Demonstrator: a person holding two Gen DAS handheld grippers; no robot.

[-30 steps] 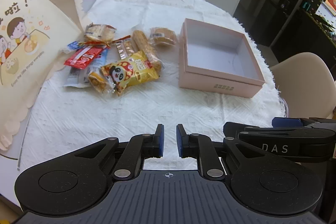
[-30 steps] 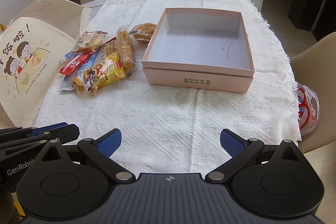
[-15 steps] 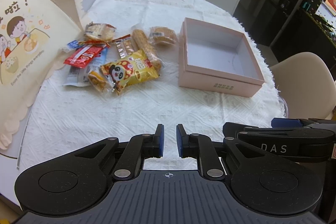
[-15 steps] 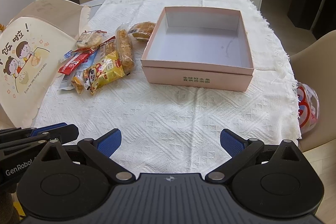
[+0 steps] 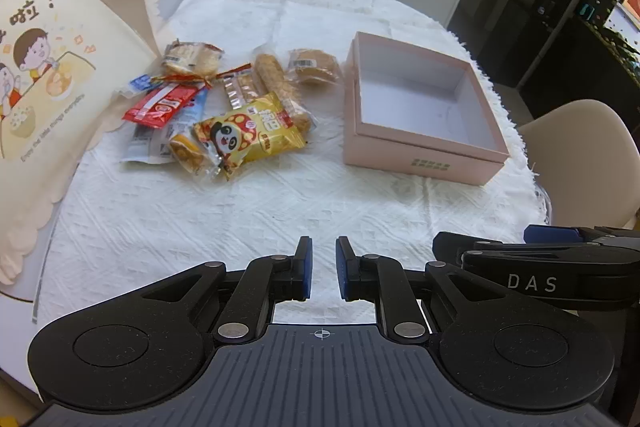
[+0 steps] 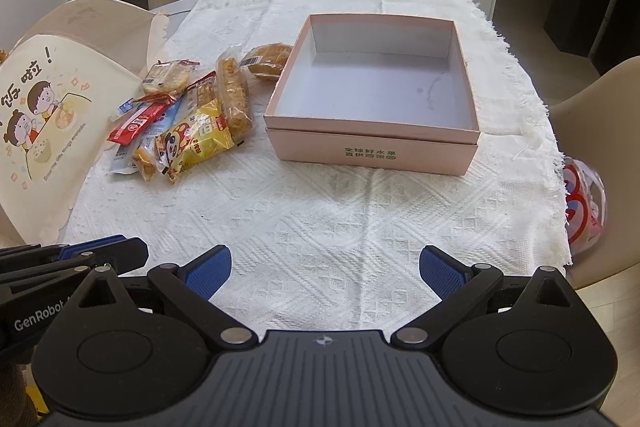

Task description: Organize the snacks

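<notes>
1 pink box [image 6: 372,147], empty | ~8 snack packs [image 5: 224,107] piled beside it | left tongs [image 5: 323,263] narrow, holding nothing | right tongs [image 6: 325,267] wide, holding nothing

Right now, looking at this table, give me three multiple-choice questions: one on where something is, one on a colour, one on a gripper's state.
1. Where does the snack pile lie relative to the box in the right wrist view?
A. inside it
B. left of it
C. right of it

2. What colour is the box's outside?
A. pink
B. green
C. black

3. How does the right gripper stand?
A. shut on a snack
B. open, holding nothing
C. shut, holding nothing

Answers: 1 B, the packets lie on the tablecloth beside its left wall. 2 A, its walls are pale pink. 3 B, its jaws stand wide apart over bare cloth.
</notes>
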